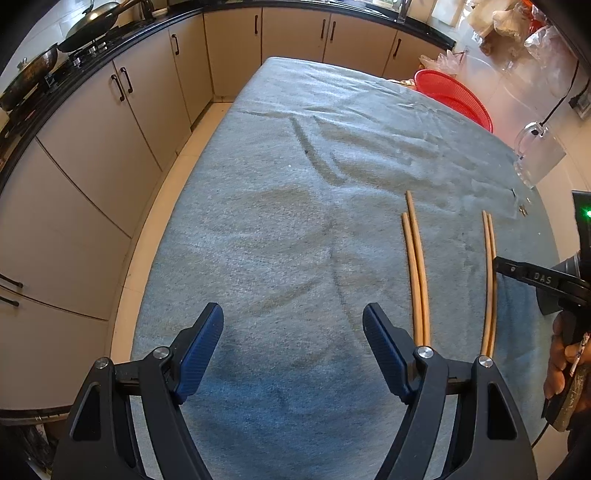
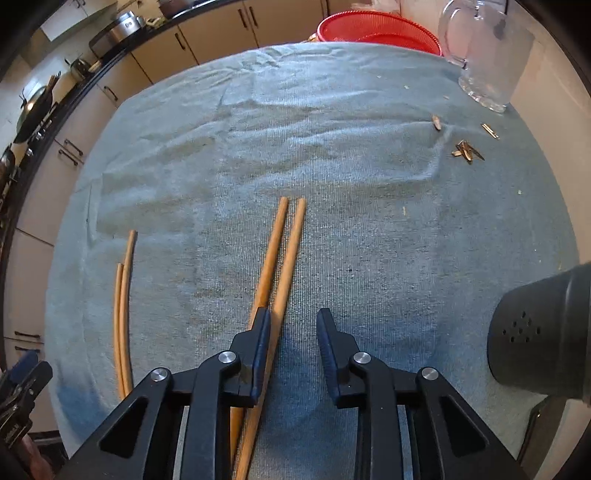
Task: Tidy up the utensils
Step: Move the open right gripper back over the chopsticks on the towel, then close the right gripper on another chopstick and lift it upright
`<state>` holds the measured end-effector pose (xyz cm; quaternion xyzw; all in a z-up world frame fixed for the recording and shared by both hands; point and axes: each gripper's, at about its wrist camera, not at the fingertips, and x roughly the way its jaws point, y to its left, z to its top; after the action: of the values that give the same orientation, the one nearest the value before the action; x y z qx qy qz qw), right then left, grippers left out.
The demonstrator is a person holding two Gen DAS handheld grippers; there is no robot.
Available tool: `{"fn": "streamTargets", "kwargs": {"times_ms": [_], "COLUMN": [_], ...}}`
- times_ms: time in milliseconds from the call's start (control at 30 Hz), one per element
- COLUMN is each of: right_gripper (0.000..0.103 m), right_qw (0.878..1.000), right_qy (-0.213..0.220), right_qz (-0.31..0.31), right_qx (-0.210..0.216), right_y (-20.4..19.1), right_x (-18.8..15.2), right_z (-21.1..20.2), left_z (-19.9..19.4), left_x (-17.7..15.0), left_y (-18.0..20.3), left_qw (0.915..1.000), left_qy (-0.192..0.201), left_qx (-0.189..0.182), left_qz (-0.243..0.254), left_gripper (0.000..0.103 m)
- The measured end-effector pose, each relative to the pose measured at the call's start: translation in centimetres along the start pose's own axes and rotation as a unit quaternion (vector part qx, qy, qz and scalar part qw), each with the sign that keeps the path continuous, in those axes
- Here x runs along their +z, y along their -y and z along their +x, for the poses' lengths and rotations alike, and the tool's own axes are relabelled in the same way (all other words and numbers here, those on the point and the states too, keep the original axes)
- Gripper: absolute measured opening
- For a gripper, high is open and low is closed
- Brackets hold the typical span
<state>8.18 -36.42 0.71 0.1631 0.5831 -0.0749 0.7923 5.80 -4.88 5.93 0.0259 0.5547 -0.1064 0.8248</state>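
On the grey-blue cloth [image 2: 332,147] covering the table lie two pairs of wooden chopsticks, the right pair [image 2: 284,258] running under the right gripper [image 2: 293,332], whose jaws stand partly apart with one stick beside the left finger [image 2: 260,347], nothing clearly pinched. The left pair [image 1: 415,266] lies just right of the left gripper [image 1: 291,332], which hangs wide open over bare cloth, while a glass jug [image 2: 487,51] and red basket [image 2: 376,31] sit at the far edge.

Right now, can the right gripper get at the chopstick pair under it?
Probably yes. The right gripper hangs right over that chopstick pair, jaws part open, nothing on top; one stick runs under the left finger, so shift slightly left.
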Motion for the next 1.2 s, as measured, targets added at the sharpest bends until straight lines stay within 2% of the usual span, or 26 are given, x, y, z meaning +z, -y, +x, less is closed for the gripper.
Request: {"fn": "streamTargets", "kwargs": {"times_ms": [133,167,233,400,467,533,667,833,1033,1200], "right_gripper": [0.027,0.018,0.01,0.008,0.008,0.008,0.008,0.008,0.008,0.008], "right_qw": [1.0,0.999,0.998,0.999,0.999,0.999,0.999,0.999,0.999,0.999], "right_qy": [-0.001,-0.002,-0.004,-0.02,-0.024,-0.026,-0.027,-0.026,-0.033,-0.036], "right_qz": [-0.019,-0.025,-0.041,-0.03,-0.025,-0.025,-0.022,-0.021,-0.024,-0.033], "right_qx": [-0.019,-0.024,-0.047,-0.035,-0.023,-0.018,-0.007,0.003,0.009,0.007], "right_y": [-0.7,-1.0,-1.3,0.4,1.0,1.5,2.2,3.0,2.6,2.2], "right_x": [0.7,0.9,1.2,-0.1,-1.1,-1.7,-2.7,-3.9,-3.2,-2.6], "right_z": [0.3,0.4,0.5,-0.2,-0.5,-0.8,-1.2,-1.6,-1.0,-0.6], "left_z": [0.3,0.3,0.6,1.6,2.5,3.3,4.6,6.0,6.4,6.8], "left_x": [0.3,0.5,0.9,2.2,2.6,2.8,3.0,3.1,3.2,3.4], "left_y": [1.0,1.3,2.1,4.2,5.2,6.0,6.9,8.2,9.2,10.8], "left_qw": [1.0,0.9999,0.9997,0.9978,0.9969,0.9962,0.9961,0.9958,0.9964,0.9946], "left_qy": [-0.002,-0.003,-0.005,-0.01,-0.019,-0.031,-0.044,-0.058,-0.049,-0.044], "left_qx": [-0.007,-0.011,-0.023,-0.063,-0.072,-0.075,-0.068,-0.054,-0.024,0.016], "left_qz": [0.005,0.008,0.011,0.016,0.025,0.031,0.036,0.047,0.064,0.093], "left_gripper": [0.077,0.077,0.077,0.076,0.067,0.053,0.048,0.033,0.033,0.033]}}
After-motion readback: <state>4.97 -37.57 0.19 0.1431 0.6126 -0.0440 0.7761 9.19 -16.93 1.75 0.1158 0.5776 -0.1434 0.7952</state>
